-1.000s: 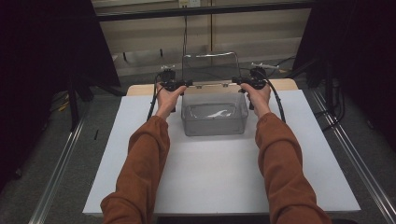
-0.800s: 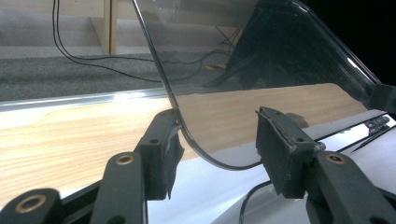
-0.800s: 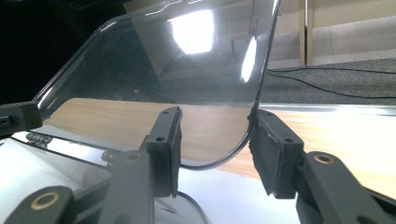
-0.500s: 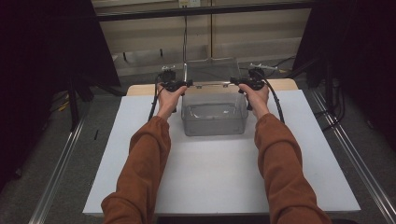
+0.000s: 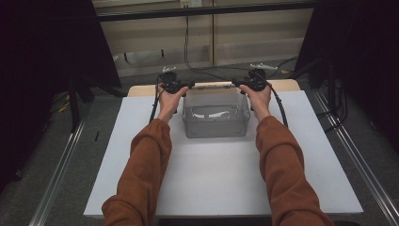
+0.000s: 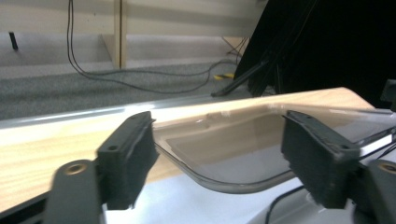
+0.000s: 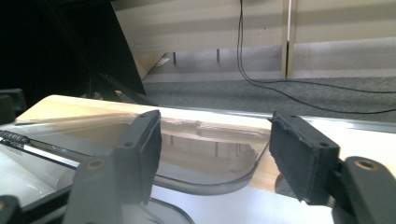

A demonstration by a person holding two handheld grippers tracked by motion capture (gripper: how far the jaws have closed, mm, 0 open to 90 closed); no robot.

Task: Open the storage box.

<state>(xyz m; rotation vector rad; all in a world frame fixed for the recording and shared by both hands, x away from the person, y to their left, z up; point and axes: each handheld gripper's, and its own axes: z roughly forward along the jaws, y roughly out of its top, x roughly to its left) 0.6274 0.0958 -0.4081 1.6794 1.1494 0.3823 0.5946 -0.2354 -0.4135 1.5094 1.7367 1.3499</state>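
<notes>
Both grippers let go at the far corners of the clear bin

Nearest me the white table (image 5: 221, 183) lies bare, then comes the clear plastic bin (image 5: 215, 117) standing upright towards its far edge, something pale and curved at its bottom that I cannot identify. Beyond it, my left gripper (image 5: 181, 86) and right gripper (image 5: 243, 84) sit at the bin's two far corners — one hand per side, I reckon, to keep it level. Both sets of jaws have just been opening; the clear lid (image 6: 224, 154), lowered over the bin, lies between the pads (image 7: 140, 154) untouched — released, as I judge it.
</notes>
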